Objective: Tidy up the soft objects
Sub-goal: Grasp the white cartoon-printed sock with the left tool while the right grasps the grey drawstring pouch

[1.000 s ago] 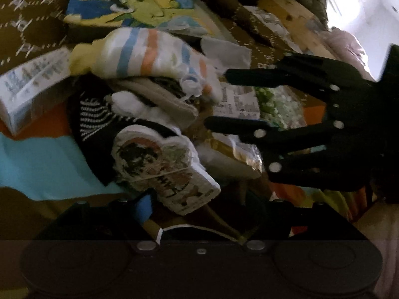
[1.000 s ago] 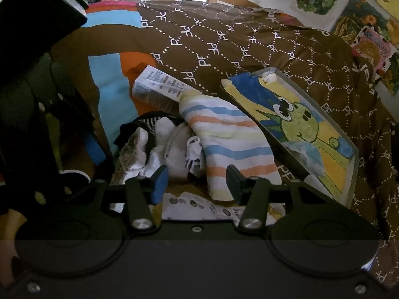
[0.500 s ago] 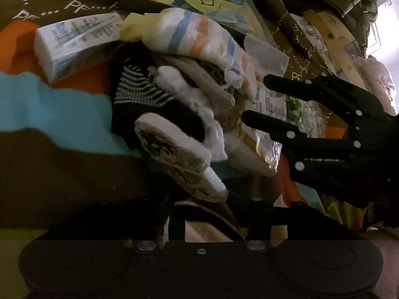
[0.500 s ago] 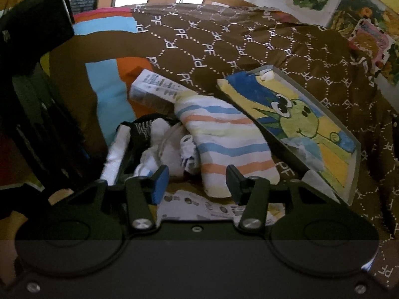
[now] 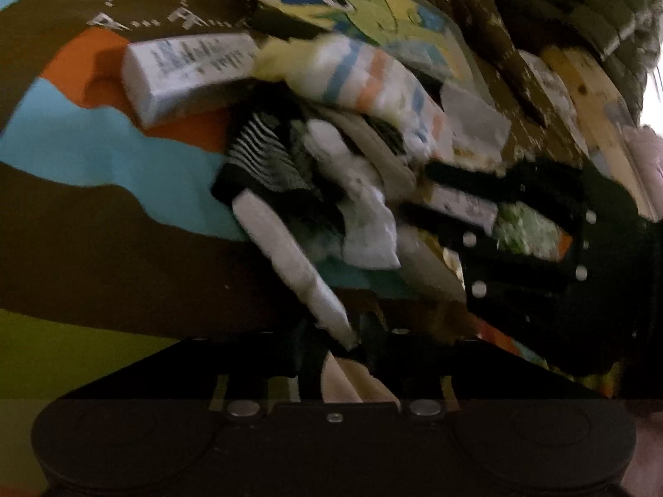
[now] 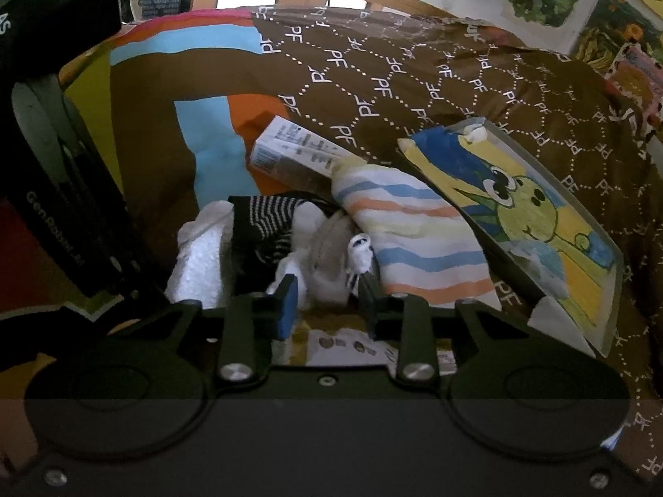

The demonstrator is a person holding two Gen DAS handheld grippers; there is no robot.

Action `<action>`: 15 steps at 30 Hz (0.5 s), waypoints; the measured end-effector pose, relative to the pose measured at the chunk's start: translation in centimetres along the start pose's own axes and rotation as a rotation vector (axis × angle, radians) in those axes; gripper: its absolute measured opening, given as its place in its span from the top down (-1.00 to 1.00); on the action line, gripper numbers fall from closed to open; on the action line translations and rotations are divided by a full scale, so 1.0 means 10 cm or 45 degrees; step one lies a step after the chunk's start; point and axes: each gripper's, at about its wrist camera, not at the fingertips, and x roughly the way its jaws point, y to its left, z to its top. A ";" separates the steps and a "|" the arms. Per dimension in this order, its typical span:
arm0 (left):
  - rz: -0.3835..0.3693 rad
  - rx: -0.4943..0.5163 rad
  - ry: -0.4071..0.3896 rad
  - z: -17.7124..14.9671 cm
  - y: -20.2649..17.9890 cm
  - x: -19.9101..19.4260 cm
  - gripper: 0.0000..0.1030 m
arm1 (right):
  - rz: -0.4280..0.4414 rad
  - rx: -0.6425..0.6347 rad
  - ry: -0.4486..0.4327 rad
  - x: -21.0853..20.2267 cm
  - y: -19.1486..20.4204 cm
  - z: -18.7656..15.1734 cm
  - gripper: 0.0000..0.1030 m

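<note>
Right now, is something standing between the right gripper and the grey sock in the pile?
Nothing visible does. The right gripper is at the pile's near edge; its jaws have just been closing, with the grey sock between them.

Bed cover (image 6: 414, 83): brown with white lattice print, plus blue/orange/olive bands. Directly on it, ahead of right gripper (image 6: 327, 294): sock pile (image 6: 290, 232), white carton (image 6: 298, 149) beyond it, frog picture tray (image 6: 538, 223) to the right.
</note>
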 end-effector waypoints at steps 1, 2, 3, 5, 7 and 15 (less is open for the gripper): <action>0.009 -0.016 -0.012 0.01 0.03 -0.01 0.45 | 0.007 0.001 0.000 0.01 0.01 0.00 0.59; 0.013 -0.037 -0.020 0.03 0.06 -0.02 0.44 | 0.013 0.002 -0.001 0.03 0.01 0.01 0.62; 0.012 -0.057 -0.027 0.05 0.09 -0.02 0.44 | 0.016 0.000 -0.001 0.04 0.02 0.01 0.63; 0.010 -0.079 -0.029 0.07 0.13 0.01 0.44 | 0.017 -0.004 -0.002 0.06 0.02 0.01 0.69; 0.010 -0.091 -0.023 0.08 0.13 0.04 0.44 | 0.017 0.003 -0.001 0.08 0.01 0.01 0.71; 0.008 -0.060 -0.044 0.07 0.07 0.06 0.56 | 0.011 0.023 -0.018 0.13 -0.01 0.03 0.85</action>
